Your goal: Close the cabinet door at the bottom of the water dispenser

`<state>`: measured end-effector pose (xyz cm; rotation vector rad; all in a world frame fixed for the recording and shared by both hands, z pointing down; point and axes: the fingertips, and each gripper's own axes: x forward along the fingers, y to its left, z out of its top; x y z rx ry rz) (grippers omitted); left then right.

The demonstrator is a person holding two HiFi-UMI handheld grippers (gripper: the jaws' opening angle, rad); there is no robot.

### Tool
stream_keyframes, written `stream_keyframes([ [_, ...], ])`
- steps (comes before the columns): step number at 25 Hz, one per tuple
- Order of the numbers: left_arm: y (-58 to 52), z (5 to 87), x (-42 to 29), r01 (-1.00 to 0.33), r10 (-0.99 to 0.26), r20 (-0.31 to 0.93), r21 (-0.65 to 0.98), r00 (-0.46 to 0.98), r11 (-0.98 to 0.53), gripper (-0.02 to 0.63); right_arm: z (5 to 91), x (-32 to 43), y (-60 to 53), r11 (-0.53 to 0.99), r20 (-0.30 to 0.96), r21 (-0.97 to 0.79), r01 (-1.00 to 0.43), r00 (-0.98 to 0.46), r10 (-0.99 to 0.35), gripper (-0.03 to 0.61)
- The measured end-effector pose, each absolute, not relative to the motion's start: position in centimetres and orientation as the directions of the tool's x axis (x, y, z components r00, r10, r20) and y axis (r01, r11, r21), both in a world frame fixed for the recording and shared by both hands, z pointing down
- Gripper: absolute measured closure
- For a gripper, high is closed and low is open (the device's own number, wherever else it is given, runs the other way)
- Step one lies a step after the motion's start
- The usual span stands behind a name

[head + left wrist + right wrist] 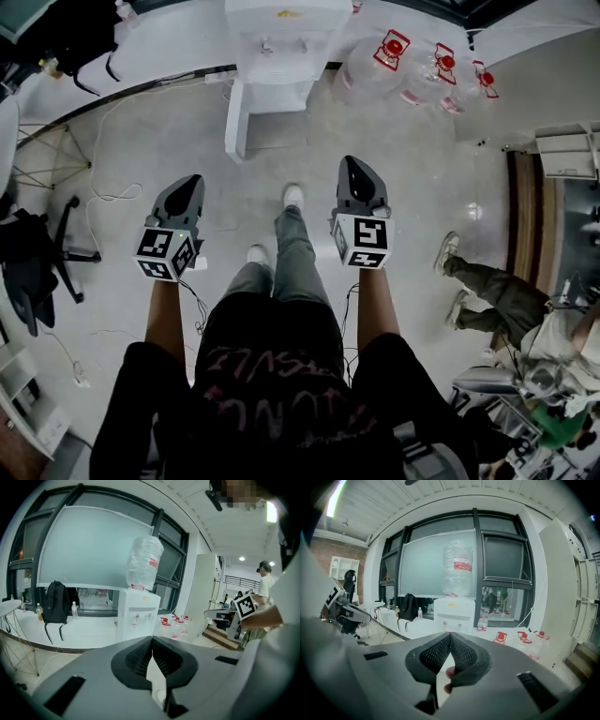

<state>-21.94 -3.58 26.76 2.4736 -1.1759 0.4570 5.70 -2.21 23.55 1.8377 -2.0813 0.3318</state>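
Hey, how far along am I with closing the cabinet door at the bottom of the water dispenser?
Done: nothing yet. The cabinet door stands open, swung out from the water dispenser. In hand: nothing; the left tongs and right tongs are shut, empty and well short of the door. Left: reach the door and push it shut.

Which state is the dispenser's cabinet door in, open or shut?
Open: the head view shows the cabinet door swung out from the water dispenser front, edge-on.
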Motion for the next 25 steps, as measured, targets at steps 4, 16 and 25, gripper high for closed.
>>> stream_keyframes([
  [4,-5.0,30.7,-21.9,-0.801,-0.675,0.451,0.183,0.583,-0.570,0.598,26.9,6.1,-4.7,0.148,0.396,0.025,-0.989,-0.126,-0.909,0.566],
  [16,-8.4,41.8,-21.7,-0.829,-0.682,0.482,0.214,0.550,-0.517,0.598,38.3,7.1,-9.3,0.203,0.456,0.005,-0.979,-0.178,-0.872,0.566],
  [25,-10.9,49.6,-21.7,-0.847,-0.706,0.474,0.217,0.526,-0.486,0.598,45.6,7.5,-13.3,0.249,0.449,0.021,-0.968,-0.214,-0.868,0.566],
])
